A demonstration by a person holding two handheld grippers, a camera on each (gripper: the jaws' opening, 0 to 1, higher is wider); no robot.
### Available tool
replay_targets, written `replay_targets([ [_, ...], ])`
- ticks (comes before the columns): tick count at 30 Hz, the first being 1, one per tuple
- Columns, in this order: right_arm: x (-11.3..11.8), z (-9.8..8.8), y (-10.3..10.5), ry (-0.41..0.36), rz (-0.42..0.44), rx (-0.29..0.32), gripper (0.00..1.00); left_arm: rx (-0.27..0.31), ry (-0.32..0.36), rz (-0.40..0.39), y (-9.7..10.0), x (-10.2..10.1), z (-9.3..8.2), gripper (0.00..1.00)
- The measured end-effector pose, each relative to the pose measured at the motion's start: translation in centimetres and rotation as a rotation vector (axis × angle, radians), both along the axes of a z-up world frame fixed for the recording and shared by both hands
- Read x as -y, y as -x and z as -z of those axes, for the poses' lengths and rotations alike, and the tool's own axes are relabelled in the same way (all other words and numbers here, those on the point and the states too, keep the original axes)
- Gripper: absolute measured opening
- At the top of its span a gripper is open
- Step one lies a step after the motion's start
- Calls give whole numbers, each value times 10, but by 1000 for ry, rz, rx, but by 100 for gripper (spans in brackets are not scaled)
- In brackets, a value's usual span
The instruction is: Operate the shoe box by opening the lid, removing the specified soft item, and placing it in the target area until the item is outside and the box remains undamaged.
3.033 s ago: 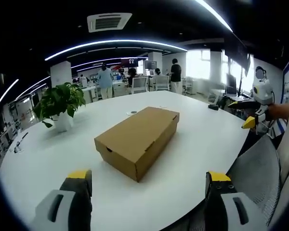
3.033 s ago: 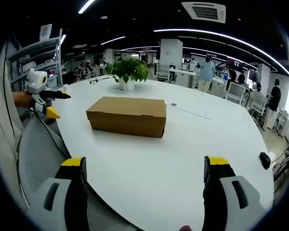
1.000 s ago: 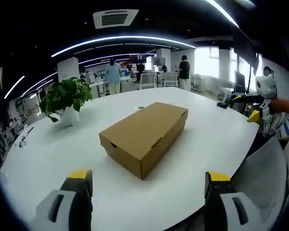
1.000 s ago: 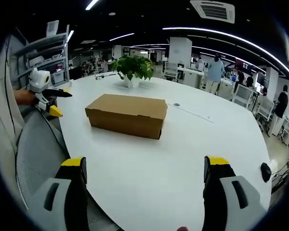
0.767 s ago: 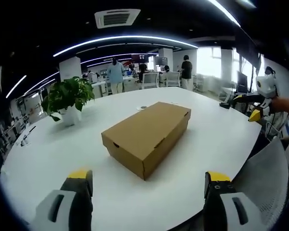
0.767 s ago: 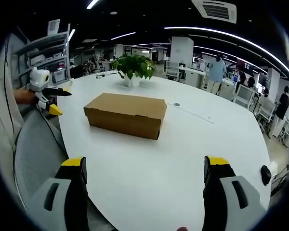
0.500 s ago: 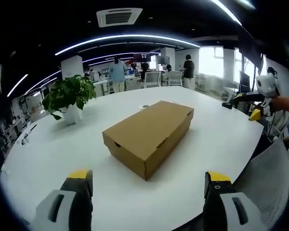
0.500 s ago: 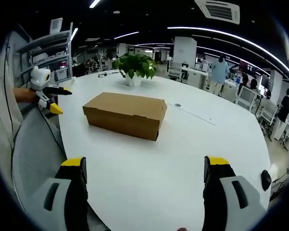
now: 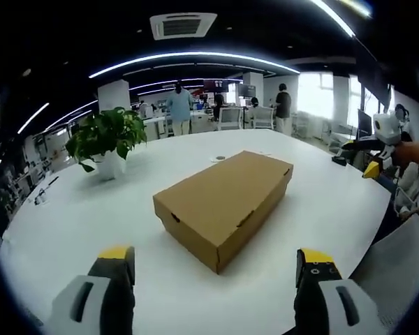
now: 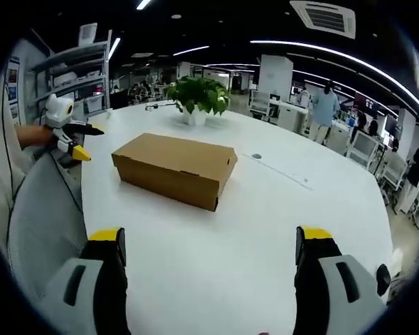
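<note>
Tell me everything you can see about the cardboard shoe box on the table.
The shoe box is plain brown cardboard, long and low, with no print or label visible. Its lid is shut, overlapping the base as a band around the sides, and small notches show along the lid's lower edge. It lies flat on the white table, set at an angle to both views, undamaged as far as shown. Nothing rests on it and neither gripper touches it. A potted plant stands apart behind it.
</note>
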State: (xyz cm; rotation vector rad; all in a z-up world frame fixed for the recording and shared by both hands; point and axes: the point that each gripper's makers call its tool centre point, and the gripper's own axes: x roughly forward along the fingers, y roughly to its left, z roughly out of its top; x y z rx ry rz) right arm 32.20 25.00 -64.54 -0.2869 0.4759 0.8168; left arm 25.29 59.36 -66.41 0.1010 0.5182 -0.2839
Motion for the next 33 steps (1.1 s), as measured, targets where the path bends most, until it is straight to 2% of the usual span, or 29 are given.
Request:
replay_targets([
  [6,-1,7,-15,13,-50,-17,96,-9,0,-12,-3,4,5,97],
  [15,-17,5,-44,-70,-63,-23,96,-15,14,-59,-13,3,10,95],
  [17,-21,5,-48,-77,-73,-22,93,-22,5,-73,-14,3,12,94],
  [21,-32,11,-55,-60,-119,-20,92,-31,-15,-85,-18,1,18,92],
  [25,-43,15,-61,-50,-161,-17,90,-34,5,-88,-21,3,19,89],
  [33,-61,20,-74,-31,-224,-16,80,-41,-15,-75,-28,7,25,83],
])
